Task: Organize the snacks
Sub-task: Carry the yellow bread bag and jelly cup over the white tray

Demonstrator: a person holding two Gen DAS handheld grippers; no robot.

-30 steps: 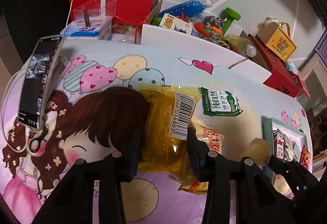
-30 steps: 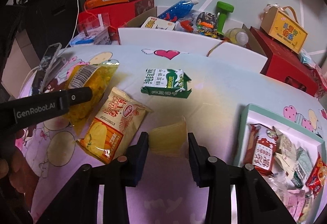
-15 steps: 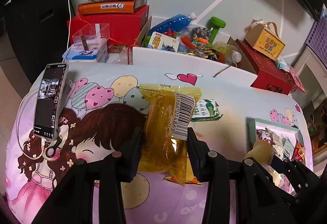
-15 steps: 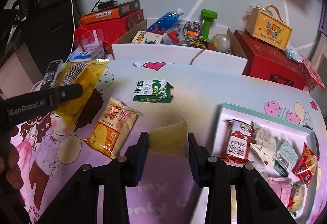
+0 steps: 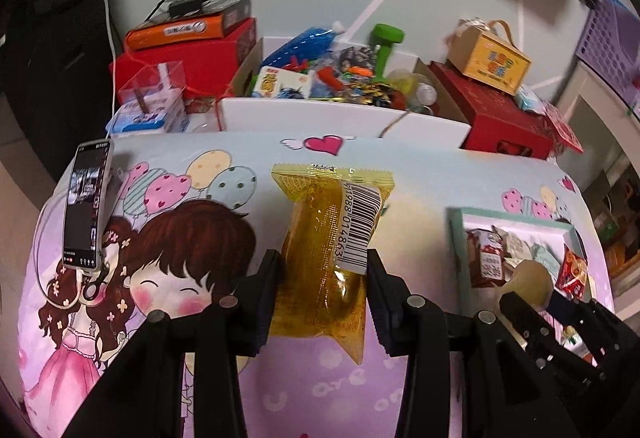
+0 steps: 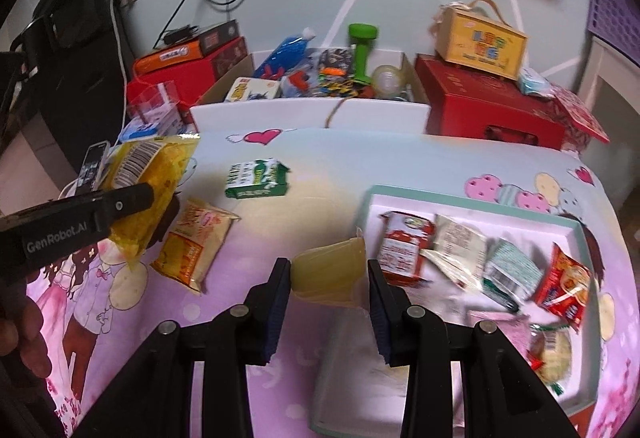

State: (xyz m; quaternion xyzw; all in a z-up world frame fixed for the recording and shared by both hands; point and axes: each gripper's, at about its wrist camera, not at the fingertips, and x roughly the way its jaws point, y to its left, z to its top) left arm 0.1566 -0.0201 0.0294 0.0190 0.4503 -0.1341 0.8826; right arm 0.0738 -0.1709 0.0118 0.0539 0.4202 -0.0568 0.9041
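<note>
My left gripper [image 5: 322,282] is shut on a clear yellow snack packet [image 5: 328,238] with a barcode, held in the air above the cartoon tablecloth. The same yellow snack packet [image 6: 148,178] shows at the left of the right wrist view, in the left gripper [image 6: 132,198]. My right gripper [image 6: 328,278] is shut on a pale yellow jelly cup [image 6: 328,272], close to the left rim of the mint-edged tray [image 6: 460,196]. The tray holds several snack packets. On the cloth lie a green-and-white packet [image 6: 256,180] and an orange-yellow packet [image 6: 196,246].
A phone [image 5: 86,204] with a cable lies at the table's left edge. Behind the table stand red boxes [image 6: 480,106], a white carton of toys [image 6: 320,78] and a yellow handled box [image 6: 482,40]. A hand [image 6: 24,326] shows at the lower left.
Both grippers have risen and shifted right with their snacks; the tray now sits closer to the jelly cup, and more of the table and wall is in view.
</note>
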